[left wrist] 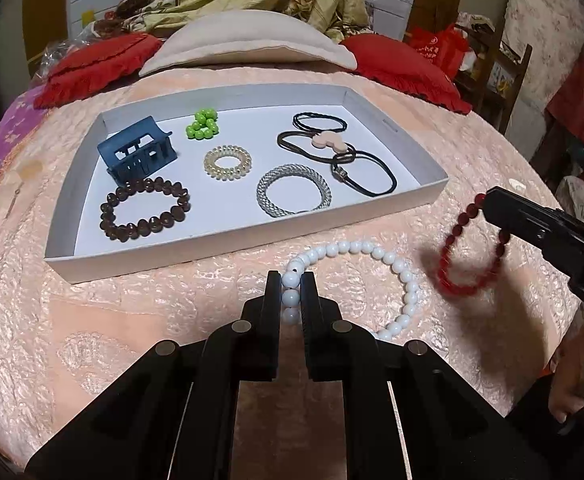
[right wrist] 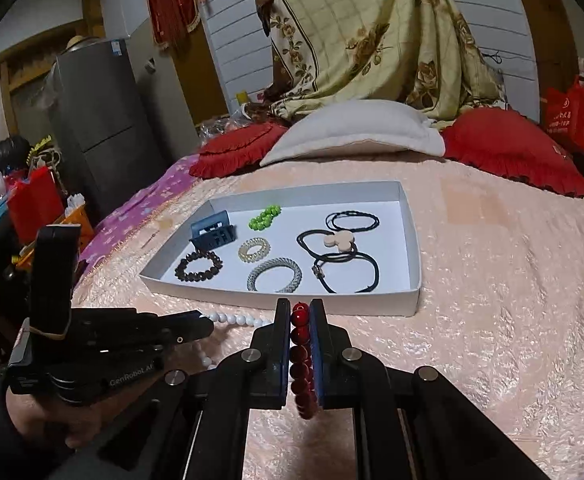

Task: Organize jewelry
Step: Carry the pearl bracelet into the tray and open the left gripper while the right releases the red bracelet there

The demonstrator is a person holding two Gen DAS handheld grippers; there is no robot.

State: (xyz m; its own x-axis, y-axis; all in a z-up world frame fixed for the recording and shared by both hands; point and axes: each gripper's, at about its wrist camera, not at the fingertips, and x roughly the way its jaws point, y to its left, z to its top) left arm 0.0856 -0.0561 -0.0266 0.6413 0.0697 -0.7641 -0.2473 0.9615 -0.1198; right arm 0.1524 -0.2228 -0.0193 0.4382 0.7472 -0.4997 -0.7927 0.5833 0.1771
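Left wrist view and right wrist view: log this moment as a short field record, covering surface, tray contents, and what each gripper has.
surface: pink bedspread
tray: white tray, open, on the bedspread
in tray: blue hair claw, green beads, coil tie, silver bracelet, dark bead bracelet, black hair ties
left gripper: shut on white bead necklace, mostly lying on bedspread
right gripper: shut on red bead bracelet, hanging clear of bedspread

Black left gripper (left wrist: 291, 280), silver rivets; right gripper (right wrist: 300, 308) blue-padded.
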